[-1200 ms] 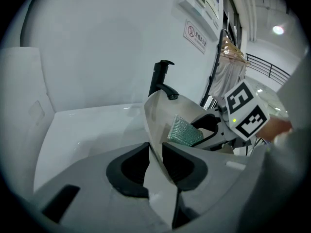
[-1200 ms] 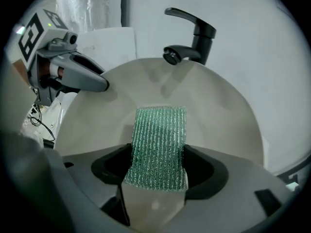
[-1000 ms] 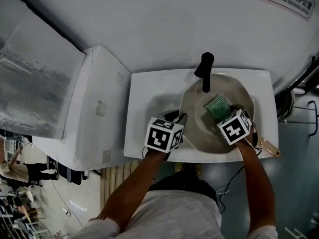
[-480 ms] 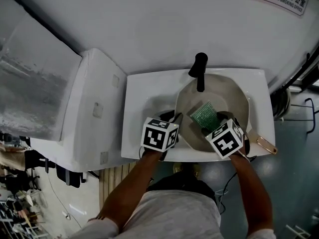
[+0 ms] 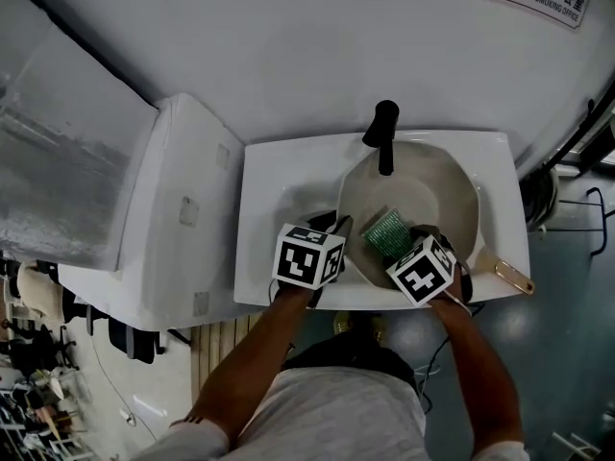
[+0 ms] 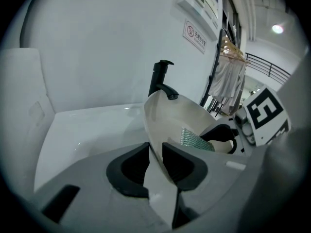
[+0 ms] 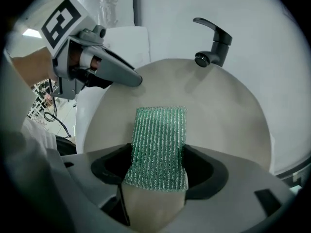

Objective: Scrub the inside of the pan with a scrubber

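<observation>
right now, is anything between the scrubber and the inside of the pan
Nothing visible. The right claw is shut on the green scrubber, which seems to lie against the pan's inner surface. The black faucet hangs over the far rim, clear of it, and the left claw grips the pan's rim off to the side.

Moved: right claw (image 5: 396, 243), clamped on the green scrubber (image 5: 386, 227), has slid over the floor of the pan (image 5: 437, 195), from right of centre down-left toward the near rim. The scrubber now lies straight below the tap (image 5: 384, 133), no longer off to its right. The right marker cube (image 5: 421, 270) is closer to the left claw (image 5: 343, 226), and the gap has narrowed. More bare pan wall shows on the right. The pan handle (image 5: 509, 278) stands clearer of the cube.
</observation>
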Available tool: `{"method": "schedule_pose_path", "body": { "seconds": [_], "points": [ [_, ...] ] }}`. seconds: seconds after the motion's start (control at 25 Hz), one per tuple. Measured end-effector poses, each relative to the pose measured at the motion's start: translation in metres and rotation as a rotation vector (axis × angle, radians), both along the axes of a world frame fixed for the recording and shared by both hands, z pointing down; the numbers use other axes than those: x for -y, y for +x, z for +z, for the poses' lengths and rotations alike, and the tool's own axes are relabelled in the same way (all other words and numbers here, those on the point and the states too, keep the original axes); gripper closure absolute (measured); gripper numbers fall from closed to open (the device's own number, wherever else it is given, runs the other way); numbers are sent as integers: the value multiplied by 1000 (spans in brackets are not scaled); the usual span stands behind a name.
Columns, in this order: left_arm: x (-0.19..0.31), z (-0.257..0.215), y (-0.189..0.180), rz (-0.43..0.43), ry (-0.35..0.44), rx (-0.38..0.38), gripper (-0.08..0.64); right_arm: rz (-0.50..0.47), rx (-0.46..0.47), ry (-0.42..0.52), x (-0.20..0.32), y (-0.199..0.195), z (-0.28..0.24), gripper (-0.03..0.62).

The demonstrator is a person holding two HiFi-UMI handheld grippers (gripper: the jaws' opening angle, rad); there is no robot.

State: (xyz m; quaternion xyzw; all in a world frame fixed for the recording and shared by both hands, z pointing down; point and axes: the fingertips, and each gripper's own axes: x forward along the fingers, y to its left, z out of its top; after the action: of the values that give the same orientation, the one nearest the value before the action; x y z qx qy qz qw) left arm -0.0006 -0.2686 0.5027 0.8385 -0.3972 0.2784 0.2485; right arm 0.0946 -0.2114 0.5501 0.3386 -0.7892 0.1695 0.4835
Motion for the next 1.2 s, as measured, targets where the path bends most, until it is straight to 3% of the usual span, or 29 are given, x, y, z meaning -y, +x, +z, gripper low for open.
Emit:
{"method": "schedule_pose_path", "body": {
  "seconds": [0.16, 0.68, 1.2],
  "points": [
    [0, 0, 0, 4, 1, 1, 465, 12, -91, 13, 4, 26, 4, 253],
    [0, 0, 0, 7, 4, 1, 463, 66, -223, 73, 16, 76, -6, 253],
    [6, -37, -10, -20, 110, -24, 416, 142, -68, 175, 20, 75, -69, 253]
  ]
}}
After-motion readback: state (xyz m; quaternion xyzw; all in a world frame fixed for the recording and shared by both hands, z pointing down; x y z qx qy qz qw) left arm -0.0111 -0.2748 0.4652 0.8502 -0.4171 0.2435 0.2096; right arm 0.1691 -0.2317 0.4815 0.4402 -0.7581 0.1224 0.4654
